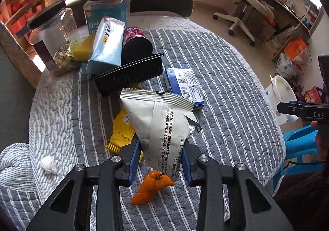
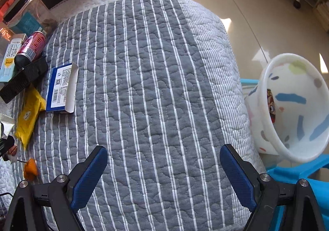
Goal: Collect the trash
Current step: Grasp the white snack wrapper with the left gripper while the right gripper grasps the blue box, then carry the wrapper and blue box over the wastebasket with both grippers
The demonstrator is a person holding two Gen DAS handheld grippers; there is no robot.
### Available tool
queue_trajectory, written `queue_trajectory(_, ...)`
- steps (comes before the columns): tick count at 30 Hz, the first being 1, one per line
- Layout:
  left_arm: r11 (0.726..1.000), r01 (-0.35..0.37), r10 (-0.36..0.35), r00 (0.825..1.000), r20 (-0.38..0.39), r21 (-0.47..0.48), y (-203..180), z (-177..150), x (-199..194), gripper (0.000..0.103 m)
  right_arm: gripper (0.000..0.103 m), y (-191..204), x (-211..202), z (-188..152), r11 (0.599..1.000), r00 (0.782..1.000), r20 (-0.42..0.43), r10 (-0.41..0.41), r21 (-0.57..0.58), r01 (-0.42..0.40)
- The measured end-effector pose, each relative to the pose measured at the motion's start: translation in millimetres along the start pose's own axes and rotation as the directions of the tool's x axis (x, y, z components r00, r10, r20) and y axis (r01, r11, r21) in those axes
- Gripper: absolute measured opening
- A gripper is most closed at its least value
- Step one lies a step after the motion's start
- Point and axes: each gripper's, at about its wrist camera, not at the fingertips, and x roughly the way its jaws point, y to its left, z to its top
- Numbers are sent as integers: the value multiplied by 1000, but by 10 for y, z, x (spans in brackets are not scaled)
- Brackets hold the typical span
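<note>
Right under your left claw (image 1: 159,161) lies a piece of orange peel (image 1: 153,186) on the quilted striped cloth (image 1: 226,79) that covers the table. Your left claw is closed down onto a silver snack wrapper (image 1: 159,124): its blue pads (image 1: 133,161) pinch the wrapper's narrow lower end from both sides, and the wide crimped top fans upward and away from you. Behind the wrapper, partly hidden by it, a yellow packet (image 1: 121,128) lies flat on the cloth. A crumpled white tissue (image 1: 48,164) sits well to the left of the claw. Further off, a blue and white carton (image 1: 185,85) lies flat just beside a tilted black tray (image 1: 131,75), which holds a red can (image 1: 135,44) and a pale blue pouch (image 1: 107,44). Two clear jars with black lids (image 1: 51,31) stand behind the tray.

Your right claw (image 2: 163,171) hangs over bare striped cloth with its jaws spread wide and nothing between them. The carton (image 2: 61,87), the yellow packet (image 2: 28,116) and the peel (image 2: 30,167) all lie far off to its left. To its right, off the table's edge, a white patterned bin (image 2: 296,107) is tipped with its mouth toward you, resting on a blue plastic stool (image 2: 308,173).
</note>
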Motion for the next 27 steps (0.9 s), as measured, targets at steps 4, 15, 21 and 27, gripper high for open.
queue_trajectory(4, 996, 25, -20, 999, 49, -90, 266, 17, -186, 37, 92, 413, 147, 153, 999, 999, -12, 31, -24, -31)
queue_trajectory(15, 982, 51, -26, 990, 136, -183, 718, 73, -587, 36, 92, 1400, 845, 356, 994, 995, -74, 71, -80, -77)
queue_trajectory(21, 978, 34, -16, 996, 90, -207, 833, 57, -499, 36, 87, 1557, 1076, 443, 997, 995, -69, 66, -45, -69)
queue_trajectory(27, 982, 23, -11, 998, 65, -188, 791, 63, -424, 36, 66, 1592, 1276, 502, 997, 994, -75, 77, -10, -78)
